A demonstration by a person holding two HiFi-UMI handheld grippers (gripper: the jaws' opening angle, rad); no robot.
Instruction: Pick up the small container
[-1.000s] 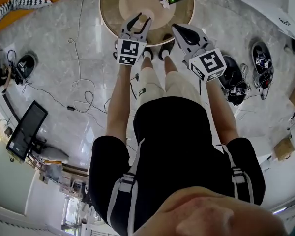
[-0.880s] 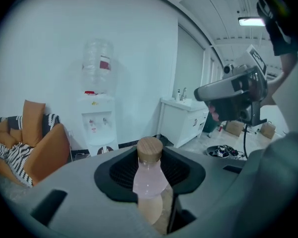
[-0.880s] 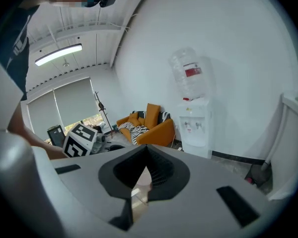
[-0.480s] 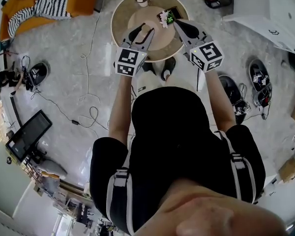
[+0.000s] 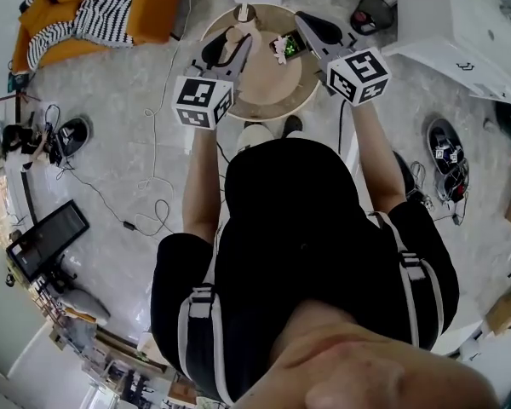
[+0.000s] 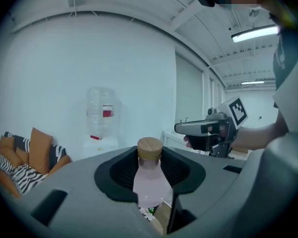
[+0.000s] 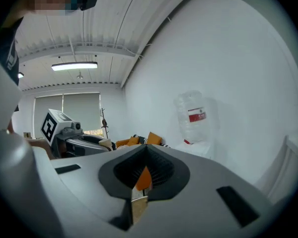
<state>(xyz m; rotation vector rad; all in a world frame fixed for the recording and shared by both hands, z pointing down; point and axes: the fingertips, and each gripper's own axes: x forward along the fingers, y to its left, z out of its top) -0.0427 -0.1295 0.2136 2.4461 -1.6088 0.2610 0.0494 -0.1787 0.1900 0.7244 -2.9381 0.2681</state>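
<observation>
The small container is a pale pink bottle with a round wooden cap, upright between my left gripper's jaws. My left gripper is shut on its body. In the head view the bottle is held in the left gripper above the round wooden table. My right gripper hovers over the table's right side with nothing in it. In the right gripper view its jaws stand together with only a thin slit between them. The other gripper shows at the side in each gripper view.
On the table stand a small flower pot and a pale cup at the far edge. An orange sofa with a striped cloth lies far left and a white counter far right. Cables, shoes and a monitor lie on the floor.
Both grippers have gone forward and up over the table, the left one keeping the bottle. The table has slid towards the top of the head view.
</observation>
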